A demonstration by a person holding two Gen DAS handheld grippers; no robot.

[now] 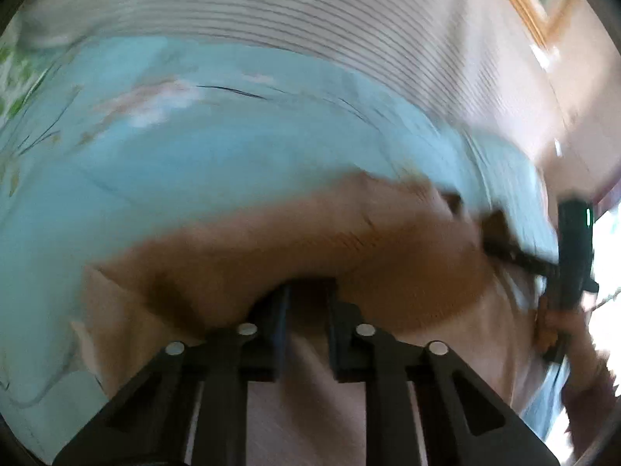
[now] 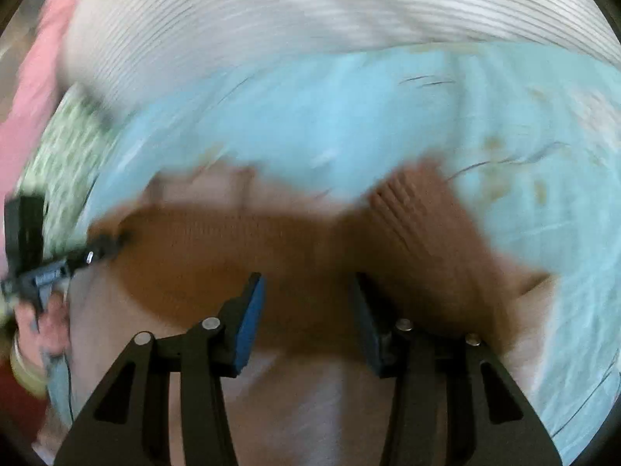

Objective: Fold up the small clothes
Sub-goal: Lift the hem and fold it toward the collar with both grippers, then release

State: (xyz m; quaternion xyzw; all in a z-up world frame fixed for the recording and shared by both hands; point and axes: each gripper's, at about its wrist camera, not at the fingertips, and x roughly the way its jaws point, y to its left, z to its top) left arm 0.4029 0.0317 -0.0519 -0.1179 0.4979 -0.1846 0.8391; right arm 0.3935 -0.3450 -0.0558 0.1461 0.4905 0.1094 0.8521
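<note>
A small brown and pale pink garment (image 1: 310, 240) lies on a light blue bedsheet (image 1: 194, 155); both views are motion-blurred. My left gripper (image 1: 308, 291) has its fingers close together over the garment's brown edge, with a narrow gap; I cannot tell whether cloth is pinched. My right gripper (image 2: 308, 287) is open, fingers wide apart over the brown part of the garment (image 2: 271, 256). The right gripper also shows in the left wrist view (image 1: 500, 240), at the garment's right end. The left gripper shows in the right wrist view (image 2: 104, 246), at the garment's left end.
A white striped cover (image 1: 310, 7) lies beyond the sheet. A pink cloth (image 2: 35, 77) and a green-patterned cloth (image 2: 62, 155) lie at the left in the right wrist view. A wooden frame (image 1: 528, 4) is at the upper right.
</note>
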